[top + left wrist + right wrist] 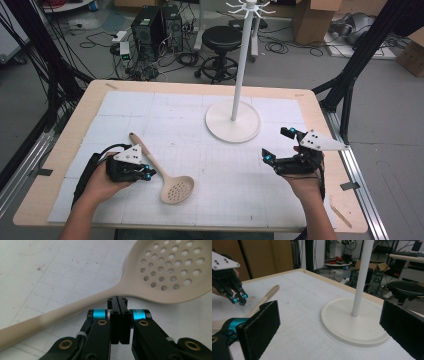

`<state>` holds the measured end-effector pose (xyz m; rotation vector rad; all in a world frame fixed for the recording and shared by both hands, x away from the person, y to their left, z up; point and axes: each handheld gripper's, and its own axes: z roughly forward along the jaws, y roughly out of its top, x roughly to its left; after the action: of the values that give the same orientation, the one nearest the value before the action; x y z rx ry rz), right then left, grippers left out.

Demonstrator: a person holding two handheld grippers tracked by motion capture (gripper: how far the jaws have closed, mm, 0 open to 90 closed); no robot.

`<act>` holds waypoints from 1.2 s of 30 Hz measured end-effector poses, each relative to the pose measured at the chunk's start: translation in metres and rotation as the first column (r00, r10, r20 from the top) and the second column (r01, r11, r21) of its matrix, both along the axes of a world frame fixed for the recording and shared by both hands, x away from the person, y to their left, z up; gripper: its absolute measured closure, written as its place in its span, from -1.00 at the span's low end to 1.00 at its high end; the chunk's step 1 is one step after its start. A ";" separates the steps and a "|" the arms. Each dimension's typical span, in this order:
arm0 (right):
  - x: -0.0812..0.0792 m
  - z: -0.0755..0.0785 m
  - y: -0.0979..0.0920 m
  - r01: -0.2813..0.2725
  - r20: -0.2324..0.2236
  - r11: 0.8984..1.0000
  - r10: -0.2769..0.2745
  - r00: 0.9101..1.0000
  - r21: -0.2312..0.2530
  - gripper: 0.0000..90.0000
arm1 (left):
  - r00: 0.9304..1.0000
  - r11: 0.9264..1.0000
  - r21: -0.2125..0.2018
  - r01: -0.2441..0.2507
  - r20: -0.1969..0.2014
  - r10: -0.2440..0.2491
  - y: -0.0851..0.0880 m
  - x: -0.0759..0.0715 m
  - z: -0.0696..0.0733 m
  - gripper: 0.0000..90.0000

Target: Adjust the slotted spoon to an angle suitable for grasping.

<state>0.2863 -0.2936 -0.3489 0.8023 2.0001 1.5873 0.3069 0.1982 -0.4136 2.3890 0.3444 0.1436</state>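
L gripper (pixel 119 312) first: my jaws are pressed flat together, nothing between them, tips just short of the slotted spoon (pixel 165 175), right where its handle (pixel 57 315) widens into the perforated bowl (pixel 170 267). In the left gripper view the neck crosses just past my tips, handle running off to 8 o'clock, bowl up at 1 o'clock. Can't tell if the tips touch it or sit a hair off.

R gripper (pixel 280 145): jaws spread wide, holding nothing, hovering over the mat (pixel 190 110) with the white stand (pixel 240 65) ahead of it. From the right gripper view, the round base (pixel 352 325) sits between my pads (pixel 262 327), pole rising at 12.

Spoon lies flat on the mat, in the high view handle end toward 11 o'clock, bowl toward 5, just beside my L hand (pixel 102 182).

Job as I read it: pick the spoon up, prob. to hang it on the stand's hooks (pixel 248 7). So, doing it well: can't grab with jaws closed, so open L first. Straddle the handle across its width, not the bowl, which is too wide. Grip near the neck for balance; handle's smooth and rounded, so squeeze square or it'll roll. Lift level and keep R clear of the pole.
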 end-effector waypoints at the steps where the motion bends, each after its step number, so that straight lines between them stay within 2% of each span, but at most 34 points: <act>1: 0.000 0.000 0.000 0.000 0.001 1.000 0.000 1.000 -0.004 -0.96 | 1.000 1.000 0.000 0.000 0.000 0.000 0.000 0.000 0.000 0.99; 4: 0.000 0.000 0.001 -0.004 0.001 1.000 0.004 1.000 -0.002 -0.96 | 1.000 0.999 0.048 0.006 -0.009 -0.006 -0.009 0.004 -0.006 0.99; 8: 0.000 0.000 0.001 -0.002 0.003 1.000 0.002 1.000 -0.003 -0.96 | 1.000 0.998 0.066 0.007 -0.011 -0.006 -0.015 0.006 -0.009 0.99; 9: 0.000 0.000 0.001 -0.002 0.004 1.000 0.002 1.000 -0.001 -0.96 | 1.000 0.997 0.081 0.009 -0.013 -0.008 -0.020 0.008 -0.011 0.99; 17: 0.001 0.000 0.000 -0.006 0.006 1.000 0.006 1.000 -0.003 -0.96 | 1.000 0.998 0.067 0.012 -0.014 -0.011 -0.028 0.011 -0.010 0.99; 26: 0.001 0.000 0.002 -0.008 0.002 1.000 0.008 1.000 0.000 -0.96 | 1.000 0.997 0.074 0.026 0.000 -0.026 -0.045 0.016 -0.009 0.99; 32: 0.001 0.000 0.002 -0.011 0.006 1.000 0.011 1.000 -0.002 -0.96 | 1.000 0.998 0.052 0.021 0.007 -0.021 -0.058 0.022 -0.011 0.99; 36: 0.002 0.000 0.002 -0.008 0.001 1.000 0.008 1.000 -0.003 -0.96 | 1.000 0.998 0.057 0.021 0.007 -0.022 -0.064 0.025 -0.011 0.99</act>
<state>0.2879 -0.2915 -0.3488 0.7938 2.0066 1.5884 0.3323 0.1339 -0.4242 2.4470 0.3151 0.1547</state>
